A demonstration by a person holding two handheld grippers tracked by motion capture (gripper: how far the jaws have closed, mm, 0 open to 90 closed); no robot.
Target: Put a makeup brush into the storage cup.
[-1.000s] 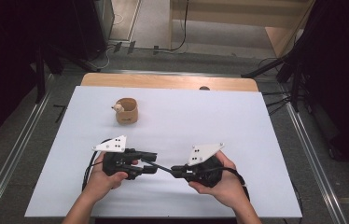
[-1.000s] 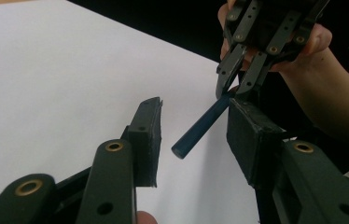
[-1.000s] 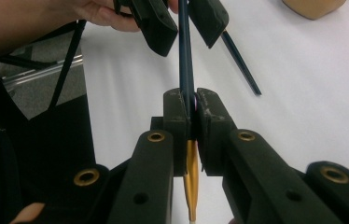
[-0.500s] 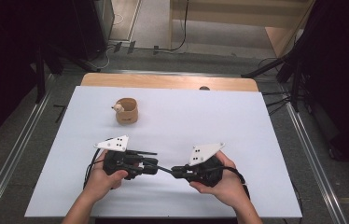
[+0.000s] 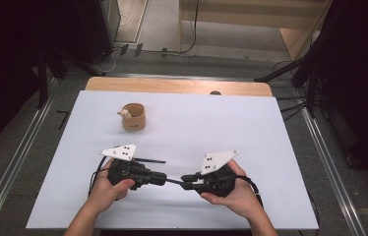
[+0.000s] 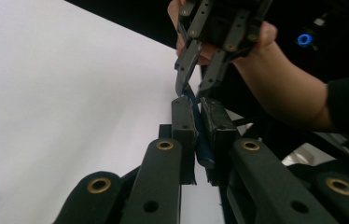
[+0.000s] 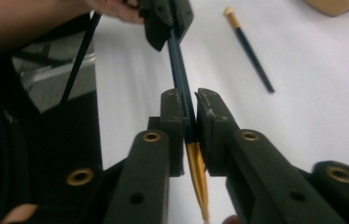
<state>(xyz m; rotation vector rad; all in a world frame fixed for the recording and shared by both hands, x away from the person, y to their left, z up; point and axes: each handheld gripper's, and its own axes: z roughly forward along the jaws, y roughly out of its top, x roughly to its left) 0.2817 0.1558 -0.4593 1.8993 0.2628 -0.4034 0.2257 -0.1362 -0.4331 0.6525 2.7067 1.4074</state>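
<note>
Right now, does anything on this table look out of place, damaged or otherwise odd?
Nothing looks damaged or spilled. A thin dark stick is held between the left gripper and the right gripper, whose jaws have just been opening. A second stick lies loose on the white table, apart from the brown cup.

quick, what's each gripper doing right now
left gripper: jaws have just closed, shut on the dark stick.
right gripper: jaws have just been opening, the stick between them; grip cannot be told.
</note>
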